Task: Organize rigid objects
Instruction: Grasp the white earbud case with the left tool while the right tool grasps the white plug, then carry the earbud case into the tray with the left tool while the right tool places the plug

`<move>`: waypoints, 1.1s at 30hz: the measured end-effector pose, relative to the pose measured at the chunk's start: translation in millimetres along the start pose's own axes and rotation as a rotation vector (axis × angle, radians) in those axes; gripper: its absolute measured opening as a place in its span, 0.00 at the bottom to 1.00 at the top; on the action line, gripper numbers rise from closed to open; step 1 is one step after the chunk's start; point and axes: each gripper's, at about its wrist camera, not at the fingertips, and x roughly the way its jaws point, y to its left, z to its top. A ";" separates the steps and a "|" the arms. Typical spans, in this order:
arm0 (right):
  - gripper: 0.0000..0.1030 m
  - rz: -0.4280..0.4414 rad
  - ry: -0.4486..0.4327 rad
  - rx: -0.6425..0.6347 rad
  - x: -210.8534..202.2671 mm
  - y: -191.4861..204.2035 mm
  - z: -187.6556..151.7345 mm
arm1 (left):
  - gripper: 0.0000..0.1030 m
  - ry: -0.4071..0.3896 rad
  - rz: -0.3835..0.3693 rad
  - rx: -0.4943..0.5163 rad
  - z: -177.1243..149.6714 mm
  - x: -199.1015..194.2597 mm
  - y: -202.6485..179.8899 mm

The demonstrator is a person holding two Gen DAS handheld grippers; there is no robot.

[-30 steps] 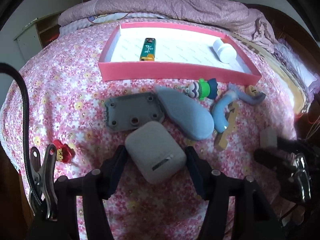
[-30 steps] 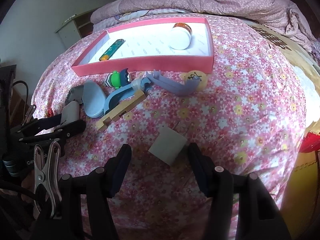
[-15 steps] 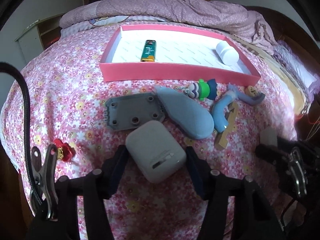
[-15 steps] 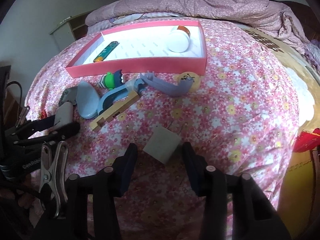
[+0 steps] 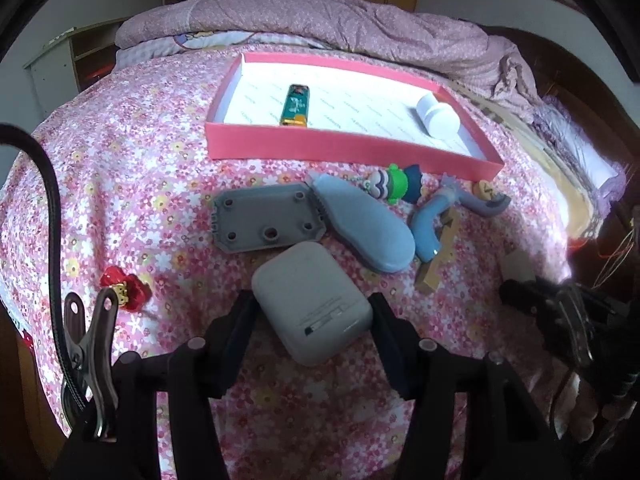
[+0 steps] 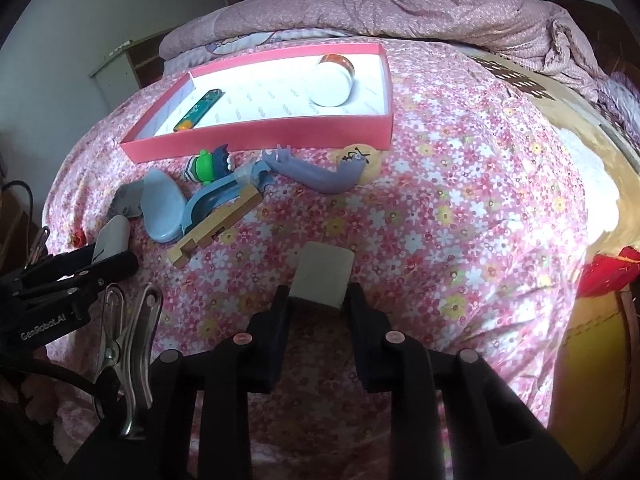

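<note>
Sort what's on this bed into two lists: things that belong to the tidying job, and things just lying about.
Job:
- pink tray
- white earbud case between the left gripper fingers
- beige block, right gripper closing on it
- grey plate
- blue oval case
- green figure
- wooden piece

Lying about:
- purple quilt
- floral bedsheet
- shelf

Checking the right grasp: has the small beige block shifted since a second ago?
Yes. The beige block has squared up between the closing right tool, its tilt relative to the pink tray gone.
</note>
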 end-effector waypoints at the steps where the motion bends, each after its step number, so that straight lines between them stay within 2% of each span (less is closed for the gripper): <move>1: 0.27 0.006 -0.002 0.007 -0.6 -0.8 -0.1 | 0.58 -0.008 -0.001 -0.004 -0.8 -2.3 0.9; 8: 0.27 0.040 -0.019 0.071 -13.8 -8.6 -3.7 | 0.58 -0.051 -0.001 -0.010 -5.9 -22.7 6.2; 18: 0.27 0.075 -0.044 0.002 -25.6 13.3 -0.8 | 0.58 -0.068 -0.015 0.008 -3.5 -31.4 3.2; 23: 0.27 0.097 -0.039 0.008 -26.2 13.1 3.4 | 0.58 -0.094 -0.005 0.048 19.0 -33.3 -1.9; 28: 0.27 0.110 -0.035 0.001 -30.1 14.1 11.4 | 0.58 -0.104 -0.048 0.041 49.2 -34.0 1.5; 33: 0.27 0.112 -0.065 -0.042 -39.6 17.0 31.7 | 0.58 -0.126 -0.037 0.047 74.3 -32.8 3.2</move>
